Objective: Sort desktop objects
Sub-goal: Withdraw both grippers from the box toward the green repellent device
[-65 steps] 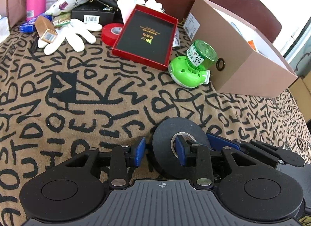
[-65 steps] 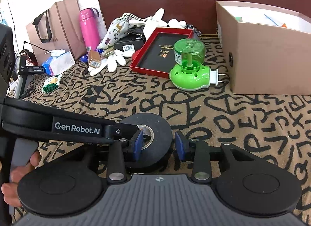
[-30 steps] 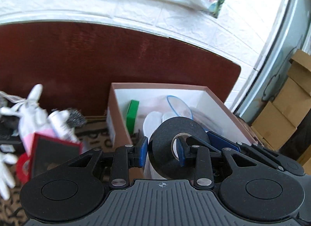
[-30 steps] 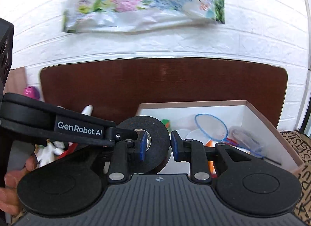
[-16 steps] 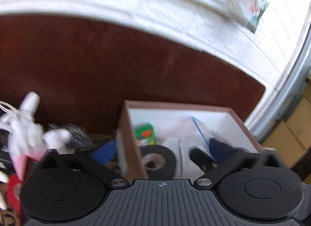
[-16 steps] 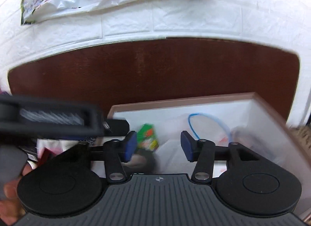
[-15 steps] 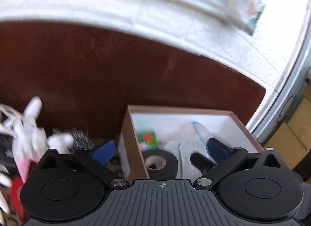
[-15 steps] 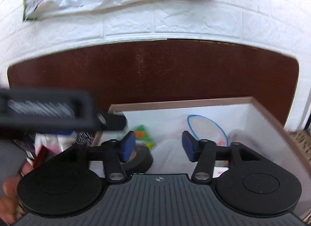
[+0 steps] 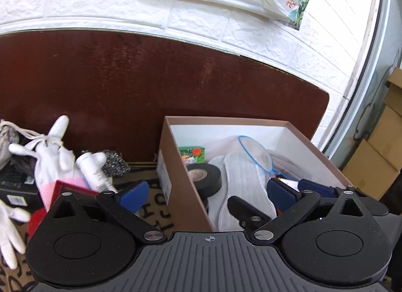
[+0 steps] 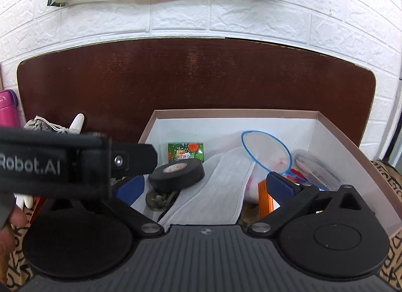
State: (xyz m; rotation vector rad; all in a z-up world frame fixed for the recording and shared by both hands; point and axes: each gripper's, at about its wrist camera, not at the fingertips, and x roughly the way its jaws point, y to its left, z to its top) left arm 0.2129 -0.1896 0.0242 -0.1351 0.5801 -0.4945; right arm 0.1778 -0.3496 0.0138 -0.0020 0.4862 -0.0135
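Note:
The black tape roll (image 9: 204, 178) lies flat inside the brown cardboard box (image 9: 176, 178), near its left wall; it also shows in the right wrist view (image 10: 176, 174). My left gripper (image 9: 208, 192) is open and empty, its jaws straddling the box's left wall. My right gripper (image 10: 204, 186) is open and empty, held over the box (image 10: 351, 141) above the white insoles (image 10: 216, 191). The left gripper's arm crosses the right wrist view at the left.
The box also holds a green packet (image 10: 186, 151), a blue-rimmed net (image 10: 266, 151) and an orange item (image 10: 265, 199). Left of the box lie white gloves (image 9: 50, 151), a white tube (image 9: 93, 173), a steel scourer (image 9: 114, 162) and a black carton (image 9: 12, 186). A brown headboard (image 10: 196, 75) stands behind.
Both grippers carried the tape roll from the patterned cloth up over the box. Both then opened, and the roll dropped into the box, where it now lies flat.

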